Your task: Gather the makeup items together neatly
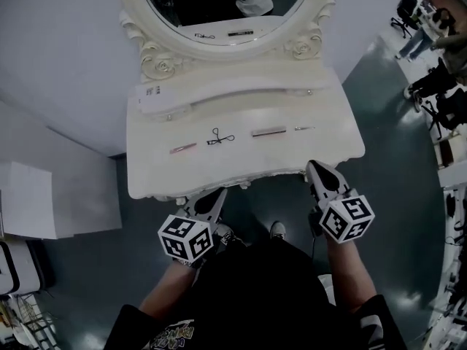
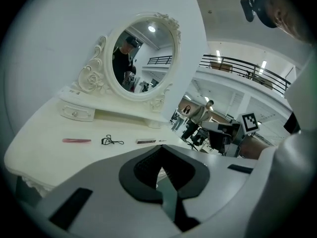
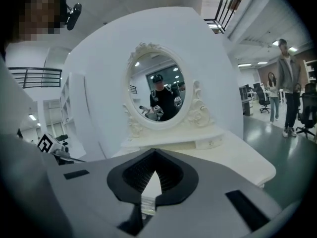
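Four makeup items lie in a row on the white vanity table (image 1: 146,173): a pink stick (image 1: 184,148), a black eyelash curler (image 1: 221,138), a dark flat stick (image 1: 268,131) and a thin pencil-like item (image 1: 304,128). My left gripper (image 1: 217,195) hovers at the table's front edge, shut and empty. In the left gripper view the pink stick (image 2: 77,140), curler (image 2: 112,141) and dark stick (image 2: 146,141) lie ahead of the left gripper (image 2: 161,158). My right gripper (image 1: 316,169) is at the front right edge, shut with nothing held. In its own view the right gripper (image 3: 154,168) faces the mirror.
An oval mirror (image 1: 226,13) in an ornate frame stands at the back of the table, over a raised shelf with a small drawer (image 2: 77,112). A white cabinet (image 1: 58,195) stands left of the table. People stand far off on the right (image 3: 289,88).
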{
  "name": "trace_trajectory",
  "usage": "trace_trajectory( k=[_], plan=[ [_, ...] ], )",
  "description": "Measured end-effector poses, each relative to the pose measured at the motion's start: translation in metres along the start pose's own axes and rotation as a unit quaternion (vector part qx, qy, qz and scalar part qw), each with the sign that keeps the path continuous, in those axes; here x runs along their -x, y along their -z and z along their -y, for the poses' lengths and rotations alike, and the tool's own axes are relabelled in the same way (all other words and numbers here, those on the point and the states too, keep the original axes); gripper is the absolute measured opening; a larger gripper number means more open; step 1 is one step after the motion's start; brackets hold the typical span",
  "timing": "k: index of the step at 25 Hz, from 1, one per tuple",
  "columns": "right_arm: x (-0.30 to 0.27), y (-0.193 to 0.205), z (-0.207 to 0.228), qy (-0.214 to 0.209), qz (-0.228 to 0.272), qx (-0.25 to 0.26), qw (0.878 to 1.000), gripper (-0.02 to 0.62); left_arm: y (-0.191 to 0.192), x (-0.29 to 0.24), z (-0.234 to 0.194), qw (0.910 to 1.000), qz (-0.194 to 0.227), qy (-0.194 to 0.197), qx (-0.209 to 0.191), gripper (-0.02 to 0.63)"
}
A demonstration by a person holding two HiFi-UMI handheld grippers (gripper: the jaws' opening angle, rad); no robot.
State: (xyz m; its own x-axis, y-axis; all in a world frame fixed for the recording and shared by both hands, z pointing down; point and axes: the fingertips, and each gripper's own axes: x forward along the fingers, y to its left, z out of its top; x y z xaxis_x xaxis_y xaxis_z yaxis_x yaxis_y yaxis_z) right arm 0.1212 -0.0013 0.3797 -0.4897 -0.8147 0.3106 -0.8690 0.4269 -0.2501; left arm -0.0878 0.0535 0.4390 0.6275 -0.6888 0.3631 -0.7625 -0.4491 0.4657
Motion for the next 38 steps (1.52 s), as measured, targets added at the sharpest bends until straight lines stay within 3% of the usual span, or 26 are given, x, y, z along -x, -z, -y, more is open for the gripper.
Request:
trace_trajectory(
  k=[8,16,22,29,38],
  plan=[
    [0.033,0.025,-0.012,-0.088,-0.03,-0.006,0.996,0.029,0.014,-0.014,0.056,0.9994,0.011,-0.032,0.011,0.008],
    [0.067,0.041,-0.015,-0.146,-0.041,-0.011,0.988,0.029,0.041,-0.01,0.106,0.9982,0.019,-0.057,0.001,0.008],
    [0.09,0.064,-0.03,-0.195,-0.077,0.007,0.978,0.029,0.061,-0.006,0.133,0.9967,0.028,-0.075,0.014,0.008],
    [0.108,0.074,-0.031,-0.221,-0.095,0.019,0.971,0.029,0.076,-0.002,0.146,0.9937,0.04,-0.091,0.051,0.008],
    [0.117,0.076,-0.017,-0.228,-0.093,0.009,0.969,0.029,0.083,-0.014,0.161,0.9944,0.029,-0.095,0.036,0.008]
  ],
)
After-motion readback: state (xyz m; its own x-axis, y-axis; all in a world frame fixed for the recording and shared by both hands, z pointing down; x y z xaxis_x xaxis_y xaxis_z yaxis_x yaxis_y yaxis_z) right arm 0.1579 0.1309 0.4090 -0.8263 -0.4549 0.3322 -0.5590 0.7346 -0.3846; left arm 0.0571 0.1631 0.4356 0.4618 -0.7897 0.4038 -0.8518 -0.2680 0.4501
